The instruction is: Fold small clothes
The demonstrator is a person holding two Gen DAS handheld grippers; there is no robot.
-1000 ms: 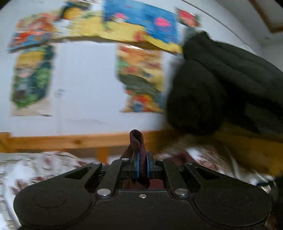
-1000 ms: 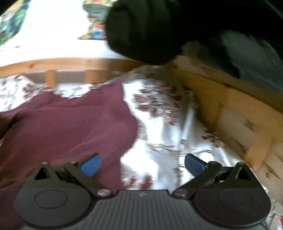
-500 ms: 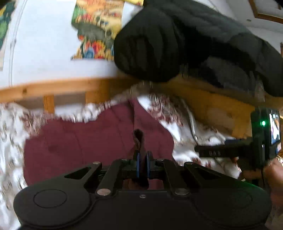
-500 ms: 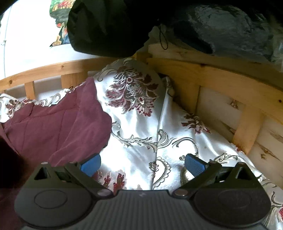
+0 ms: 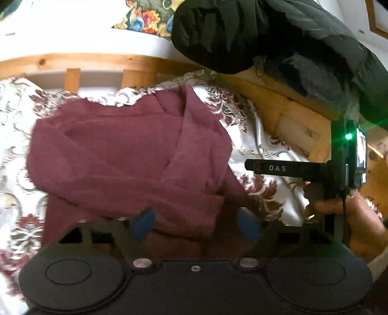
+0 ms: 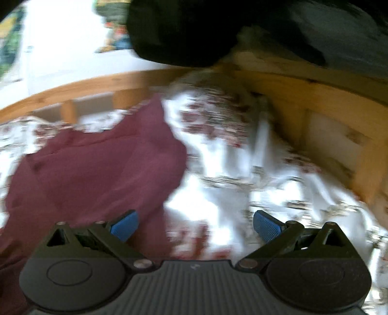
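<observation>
1. Hovering low over the bed, left gripper (image 5: pixel 196 224), jaws spread wide with nothing between the blue pads (image 5: pixel 143 224); near hem of the maroon garment (image 5: pixel 126 155) lying just below and ahead of them.
2. Gaping just as wide, right gripper (image 6: pixel 195 225), holding nothing; left pad over the garment's right edge, right pad over bare bedspread (image 6: pixel 218 193). View from this side badly blurred.
3. Lying spread on the white bedspread with dark red floral pattern (image 5: pixel 257 155), the maroon garment (image 6: pixel 97 164), its right portion folded over the body in a diagonal flap, rumpled along the near edge.
4. Showing at the right in the left wrist view, the other black gripper body marked "DAS" (image 5: pixel 286 168), gripped from below by the person's right hand (image 5: pixel 349 218), a green light and small screen on its rear part; held above the bedspread near the bed's right edge, beside the garment, not touching it.
5. Running along the far and right edges of the bed, a wooden slatted frame (image 5: pixel 101 60).
6. Draped over the frame at the far right corner, a black padded jacket (image 5: pixel 242 34).
7. Hanging on the white wall beyond, a colourful poster (image 5: pixel 145 19).
</observation>
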